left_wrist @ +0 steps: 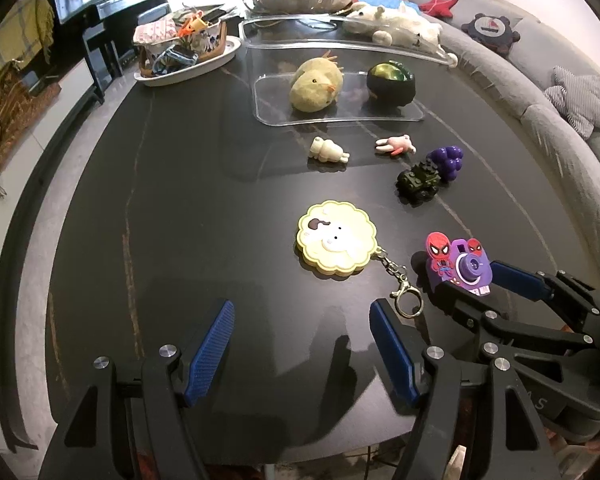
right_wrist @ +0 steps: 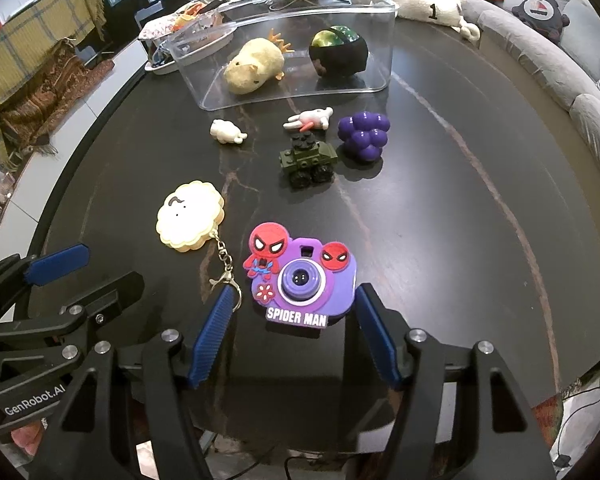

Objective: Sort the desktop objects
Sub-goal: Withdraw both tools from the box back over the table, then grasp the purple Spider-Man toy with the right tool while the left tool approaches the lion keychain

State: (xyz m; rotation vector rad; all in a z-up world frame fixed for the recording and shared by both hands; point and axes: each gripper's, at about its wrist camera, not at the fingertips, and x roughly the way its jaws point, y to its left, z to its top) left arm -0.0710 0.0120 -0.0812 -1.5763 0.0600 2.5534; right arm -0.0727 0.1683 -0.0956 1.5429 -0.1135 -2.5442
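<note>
A purple Spider-Man toy camera (right_wrist: pixel 300 280) stands on the dark table between the open fingers of my right gripper (right_wrist: pixel 292 320); it also shows in the left wrist view (left_wrist: pixel 458 266). A yellow sheep keychain (left_wrist: pixel 336 238) lies ahead of my open, empty left gripper (left_wrist: pixel 302 340). Farther back lie a green brick car (right_wrist: pixel 308 162), purple grapes (right_wrist: pixel 364 134), a white figure (right_wrist: pixel 226 132) and a pink rabbit figure (right_wrist: pixel 310 119). A clear bin (right_wrist: pixel 380 12) holds a yellow plush chick (right_wrist: pixel 254 65) and a black-green ball (right_wrist: pixel 338 54).
A white oval dish (left_wrist: pixel 228 50) piled with oddments stands at the back left of the table. A white plush animal (left_wrist: pixel 396 24) and a bowl lie behind the bin. A grey sofa (left_wrist: pixel 532 92) curves along the right. The table's edge runs down the left.
</note>
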